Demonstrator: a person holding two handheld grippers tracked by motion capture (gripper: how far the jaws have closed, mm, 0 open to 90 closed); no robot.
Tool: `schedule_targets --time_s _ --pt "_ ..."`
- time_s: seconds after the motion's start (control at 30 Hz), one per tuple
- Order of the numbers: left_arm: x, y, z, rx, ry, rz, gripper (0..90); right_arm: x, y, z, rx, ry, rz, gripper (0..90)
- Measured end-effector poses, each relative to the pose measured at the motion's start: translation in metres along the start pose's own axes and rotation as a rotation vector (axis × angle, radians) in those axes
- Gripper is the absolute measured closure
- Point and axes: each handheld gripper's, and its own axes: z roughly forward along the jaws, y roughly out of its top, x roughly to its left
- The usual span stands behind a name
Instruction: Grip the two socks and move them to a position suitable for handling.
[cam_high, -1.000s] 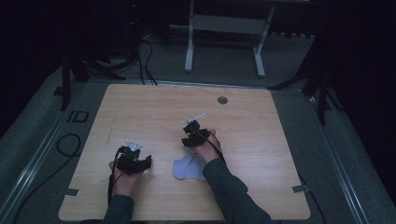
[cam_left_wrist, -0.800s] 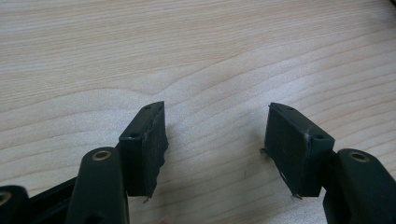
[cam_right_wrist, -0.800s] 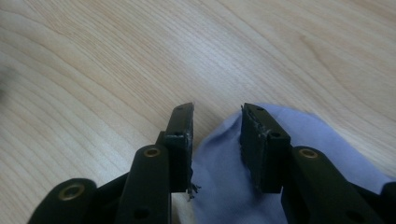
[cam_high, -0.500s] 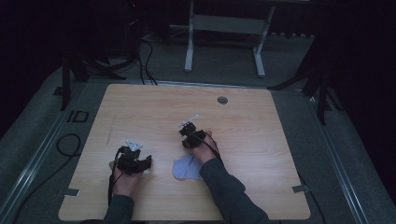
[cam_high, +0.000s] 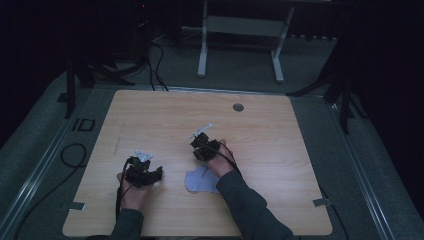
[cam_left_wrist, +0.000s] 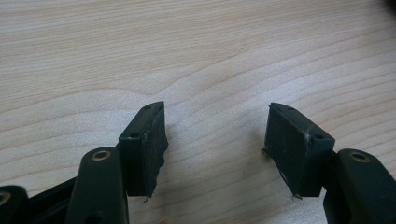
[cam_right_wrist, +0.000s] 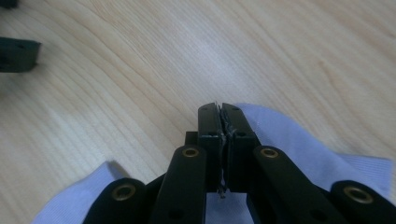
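A pale blue cloth (cam_high: 201, 181) lies crumpled on the wooden table (cam_high: 290, 150), near the front middle. My right gripper (cam_high: 199, 156) hovers at the cloth's far edge. In the right gripper view its jaws (cam_right_wrist: 219, 108) have just been closing and now stand shut, with the cloth (cam_right_wrist: 299, 140) bunched around them and a thin pale sliver caught between the pads. My left gripper (cam_high: 150, 174) rests to the left of the cloth, apart from it. Its jaws (cam_left_wrist: 217, 112) are open over bare wood with nothing between them.
A round grommet (cam_high: 238, 107) sits in the table's far middle. Tape pieces mark the front corners (cam_high: 75, 205) (cam_high: 320, 202). A metal stand (cam_high: 202, 50) and cables lie on the floor beyond the table. One jaw of the left gripper (cam_right_wrist: 16, 56) shows at the upper left of the right gripper view.
The right gripper has dipped slightly toward the cloth's far edge, and the cloth has shifted a little. The left hand has stayed put.
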Motion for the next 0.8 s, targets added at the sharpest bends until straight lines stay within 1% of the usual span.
schedule_targets --time_s 0.1,0.17,0.27,0.33,0.57,0.7,0.8 --pt "0.0 0.0 0.0 0.0 0.0 -0.001 38.8 -0.005 -0.001 -0.009 -0.017 0.002 -0.003 87.5" --pt "0.0 0.0 0.0 0.0 0.0 -0.001 38.8 -0.008 -0.002 -0.014 -0.021 0.012 0.005 87.5" --pt "0.0 0.0 0.0 -0.002 0.0 -0.002 38.8 -0.012 -0.004 -0.02 -0.032 0.009 0.013 87.9" --pt "0.0 0.0 0.0 -0.002 0.0 -0.002 38.8 -0.015 -0.006 -0.025 -0.042 0.015 0.018 87.9" --pt "0.0 0.0 0.0 -0.004 0.001 -0.004 38.8 -0.022 -0.015 -0.041 -0.064 0.005 0.025 87.9" --pt "0.0 0.0 0.0 -0.002 0.001 -0.002 38.8 -0.027 -0.023 -0.05 -0.088 -0.008 0.045 87.9" --pt "0.0 0.0 0.0 -0.002 0.001 -0.003 38.7 -0.031 -0.028 -0.054 -0.098 -0.007 0.054 87.9"
